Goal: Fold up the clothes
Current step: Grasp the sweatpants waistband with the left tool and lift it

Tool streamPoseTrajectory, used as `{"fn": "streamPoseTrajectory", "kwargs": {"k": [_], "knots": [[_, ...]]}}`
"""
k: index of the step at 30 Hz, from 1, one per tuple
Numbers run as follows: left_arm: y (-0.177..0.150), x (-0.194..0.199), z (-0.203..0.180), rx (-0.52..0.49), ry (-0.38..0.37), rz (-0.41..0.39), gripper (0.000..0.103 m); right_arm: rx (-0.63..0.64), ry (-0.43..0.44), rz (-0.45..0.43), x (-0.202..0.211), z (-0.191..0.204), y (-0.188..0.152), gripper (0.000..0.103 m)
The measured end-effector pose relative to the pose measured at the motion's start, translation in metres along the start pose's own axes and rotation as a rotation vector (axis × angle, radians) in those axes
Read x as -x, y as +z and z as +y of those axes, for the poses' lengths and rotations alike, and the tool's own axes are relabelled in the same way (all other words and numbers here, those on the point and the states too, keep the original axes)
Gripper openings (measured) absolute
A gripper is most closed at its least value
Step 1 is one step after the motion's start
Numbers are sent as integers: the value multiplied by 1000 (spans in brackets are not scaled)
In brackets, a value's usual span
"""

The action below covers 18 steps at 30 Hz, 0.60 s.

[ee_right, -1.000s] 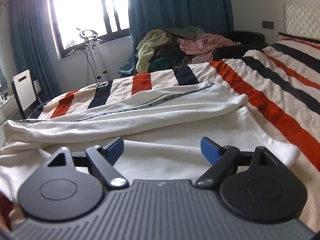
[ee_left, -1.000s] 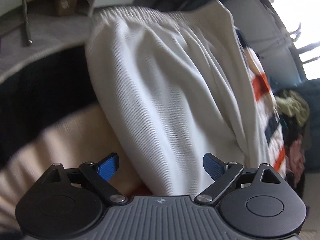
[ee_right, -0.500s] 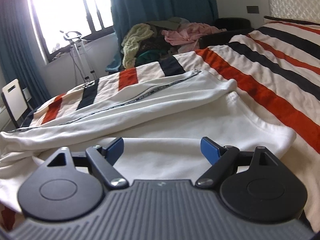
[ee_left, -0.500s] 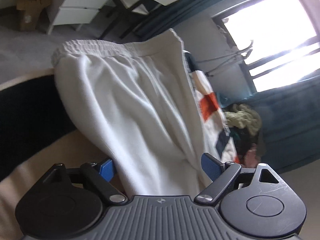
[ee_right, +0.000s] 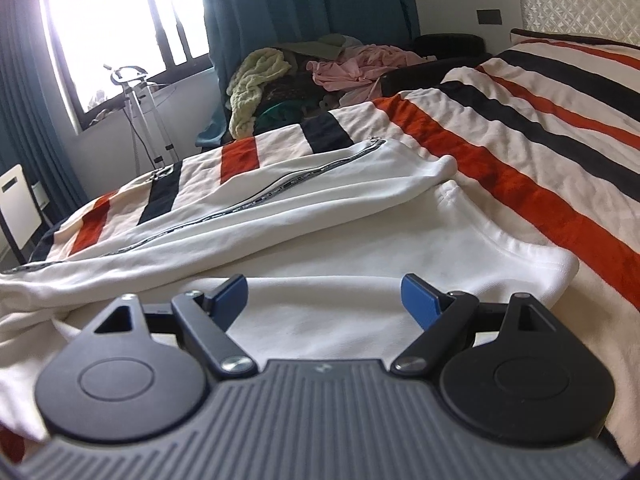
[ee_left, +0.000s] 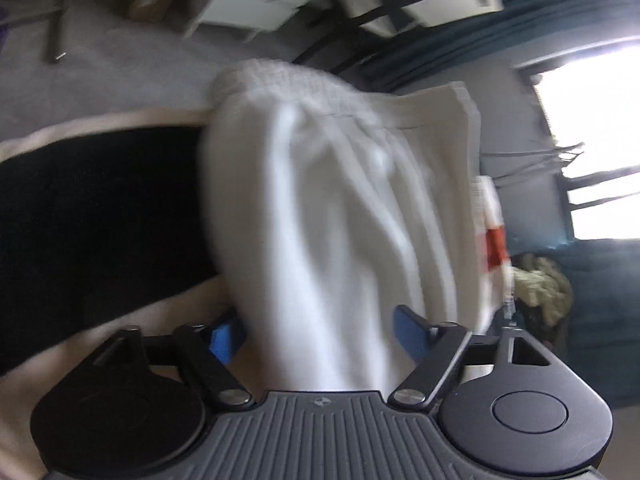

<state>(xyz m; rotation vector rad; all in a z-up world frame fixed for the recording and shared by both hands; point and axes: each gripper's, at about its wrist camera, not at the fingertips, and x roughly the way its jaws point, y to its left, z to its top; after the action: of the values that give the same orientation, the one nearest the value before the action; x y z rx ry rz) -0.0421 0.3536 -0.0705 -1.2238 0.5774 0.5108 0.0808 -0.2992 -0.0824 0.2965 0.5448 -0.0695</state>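
Note:
A white pair of trousers [ee_right: 320,216] with a dark printed side stripe lies across the striped bedspread [ee_right: 532,128]. In the left wrist view its white fabric [ee_left: 340,208] with an elastic waistband runs between the open blue fingers of my left gripper [ee_left: 320,336]; the view is rolled and blurred. I cannot tell if the fingers touch the cloth. My right gripper [ee_right: 324,296] is open and empty, low over the near part of the trousers.
A heap of clothes [ee_right: 304,76] sits beyond the bed's far edge by teal curtains. A tripod stand [ee_right: 140,112] is under the window. A white chair [ee_right: 16,200] stands at left. In the left wrist view, grey floor [ee_left: 120,76] and white furniture show.
The left gripper has kept rolling and shifting along the waistband end of the white fabric, with the window swinging to the right. The right gripper has edged slightly forward over the trousers.

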Motion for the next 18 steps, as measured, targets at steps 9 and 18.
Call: {"fn": "streamPoseTrajectory", "kwargs": {"k": [9, 18], "knots": [[1, 8, -2, 37, -42, -48, 64, -137, -23, 14, -3, -23, 2, 85], [7, -5, -1, 66, 92, -57, 35, -270, -64, 34, -9, -45, 0, 85]]}}
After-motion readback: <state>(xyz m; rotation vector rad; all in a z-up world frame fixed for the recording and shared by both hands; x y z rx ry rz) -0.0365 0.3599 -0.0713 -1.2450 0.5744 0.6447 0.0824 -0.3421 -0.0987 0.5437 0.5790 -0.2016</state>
